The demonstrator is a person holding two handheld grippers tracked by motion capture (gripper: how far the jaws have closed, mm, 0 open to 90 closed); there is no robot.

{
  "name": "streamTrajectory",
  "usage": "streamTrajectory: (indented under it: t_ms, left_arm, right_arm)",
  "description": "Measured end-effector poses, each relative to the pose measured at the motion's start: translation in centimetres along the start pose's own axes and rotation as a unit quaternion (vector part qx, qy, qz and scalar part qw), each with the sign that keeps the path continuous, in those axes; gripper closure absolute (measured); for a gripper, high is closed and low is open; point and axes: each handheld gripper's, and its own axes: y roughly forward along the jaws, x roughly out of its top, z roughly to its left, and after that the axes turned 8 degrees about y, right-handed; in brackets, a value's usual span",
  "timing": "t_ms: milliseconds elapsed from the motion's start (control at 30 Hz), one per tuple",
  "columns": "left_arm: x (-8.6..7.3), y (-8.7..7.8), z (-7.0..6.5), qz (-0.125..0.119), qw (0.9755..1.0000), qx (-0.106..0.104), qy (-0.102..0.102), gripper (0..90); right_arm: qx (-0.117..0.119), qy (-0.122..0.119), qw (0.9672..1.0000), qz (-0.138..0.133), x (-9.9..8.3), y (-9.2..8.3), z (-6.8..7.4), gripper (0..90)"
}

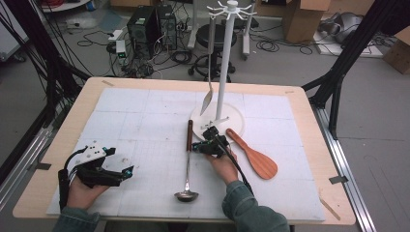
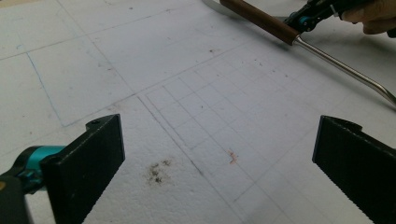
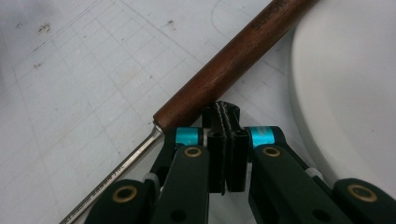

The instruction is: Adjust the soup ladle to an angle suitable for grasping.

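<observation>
Right claw is pressed together, empty, beside the ladle handle – it may nudge the ladle sideways; left claw rests wide apart on the bench

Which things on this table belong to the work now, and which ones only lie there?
In the job:
- ladle, its wooden handle beside the shut jaws of the right gripper
- hanging rack, likely its goal

Lying about:
- wooden spatula
- spoon on the rack
- left gripper, jaws open, empty
</observation>
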Motion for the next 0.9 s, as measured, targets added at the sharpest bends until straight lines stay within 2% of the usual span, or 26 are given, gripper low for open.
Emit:
streamTrajectory:
  t_ms: [667,900]
  left_arm:
    - [0.0,0.0,0.0,-0.001,1.0,0.0,0.0,2.8]
    - [0.0,0.0,0.0,-0.001,1.0,0.0,0.0,2.9]
  right_arm:
    - [0.002,-0.007,0.9999,0.014,1.0,1.2,1.0,89.8]
    - [0.009,-0.019,0.9995,0.023,1.4,1.8,1.6,89.8]
